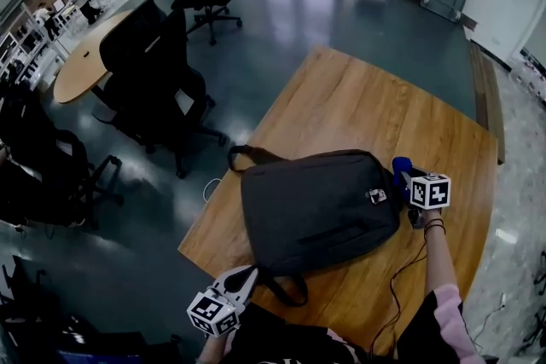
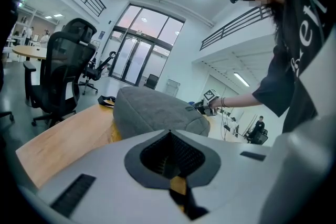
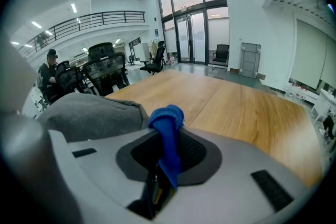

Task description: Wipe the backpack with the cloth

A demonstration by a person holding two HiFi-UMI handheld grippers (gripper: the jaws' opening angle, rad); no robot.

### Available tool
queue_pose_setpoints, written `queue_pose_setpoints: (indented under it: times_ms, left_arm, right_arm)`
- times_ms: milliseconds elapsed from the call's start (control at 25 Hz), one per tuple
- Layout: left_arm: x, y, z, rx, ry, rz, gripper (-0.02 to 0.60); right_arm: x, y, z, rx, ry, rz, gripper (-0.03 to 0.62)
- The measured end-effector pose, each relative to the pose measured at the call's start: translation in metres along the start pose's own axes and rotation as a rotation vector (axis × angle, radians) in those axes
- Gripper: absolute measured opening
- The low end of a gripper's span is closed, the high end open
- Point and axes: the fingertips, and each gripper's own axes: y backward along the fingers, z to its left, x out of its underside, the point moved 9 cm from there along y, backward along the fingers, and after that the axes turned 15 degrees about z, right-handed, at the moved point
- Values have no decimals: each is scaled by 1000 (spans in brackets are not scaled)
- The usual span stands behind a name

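- Right gripper point(image 3: 166, 136): my jaws are clamped on the blue cloth point(image 3: 168, 115). A short bunched tuft sticks out past the tips and the rest trails back between the pads.
- Left gripper point(image 2: 169, 136): jaws together, nothing visible between them. It hangs off the near end of the backpack point(image 1: 316, 209), by the shoulder strap point(image 1: 286, 290).
- The backpack lies flat on the wooden table point(image 1: 358, 98), with the cloth just beside its right end.
- Handling guess: soft fabric shell, light and probably slack inside, so it'll dent and skid under a wipe. I'd pin the near end or the strap with the left.
- The cloth is limp with only a small working tip, so short strokes.
- Edges: the bag's near-left corner sits close to the table edge, so stroke toward the middle of the table.
- Room: bare wood beyond and to the right of the bag. Chairs point(image 1: 149, 72) are well clear.
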Motion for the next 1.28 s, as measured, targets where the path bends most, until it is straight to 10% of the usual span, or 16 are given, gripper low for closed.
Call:
queue_pose_setpoints:
  times_ms: [1280]
  left_arm:
    - [1, 51, 79, -30, 71, -92, -6]
  right_arm:
    - [-143, -57, 196, -164, 405, 58, 54]
